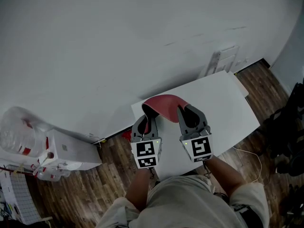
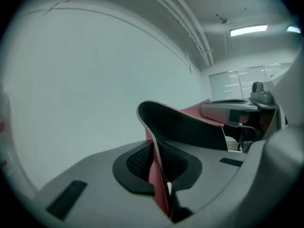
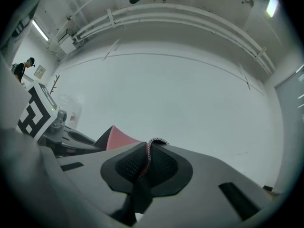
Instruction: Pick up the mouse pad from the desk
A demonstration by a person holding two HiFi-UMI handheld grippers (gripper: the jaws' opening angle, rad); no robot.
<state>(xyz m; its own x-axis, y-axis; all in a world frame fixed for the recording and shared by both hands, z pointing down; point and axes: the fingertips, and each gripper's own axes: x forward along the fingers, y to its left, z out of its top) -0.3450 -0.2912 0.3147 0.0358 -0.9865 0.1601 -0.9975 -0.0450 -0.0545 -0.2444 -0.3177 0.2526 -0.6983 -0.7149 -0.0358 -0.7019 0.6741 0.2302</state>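
Holding a red fabric mouse pad (image 1: 164, 107) with a black underside and stitched edge, two grey handheld grippers keep it in the air above a white rectangular desk (image 1: 223, 103), seen from overhead. The pad sags in a curve between them, clear of the desktop.

The left gripper (image 1: 145, 120) is clenched on the pad's left edge. In its own view the edge stands upright, squeezed between the black textured pads (image 2: 137, 161), and the black underside arches away to the right.

The right gripper (image 1: 188, 112) is likewise clamped on the opposite edge. Its view shows only a thin strip of stitched edge pinched between the jaws.

Each gripper carries a cube with black-and-white square markers (image 1: 146, 154). Dark wooden flooring (image 1: 95, 184) surrounds the desk, beside a plain white wall (image 1: 118, 42).
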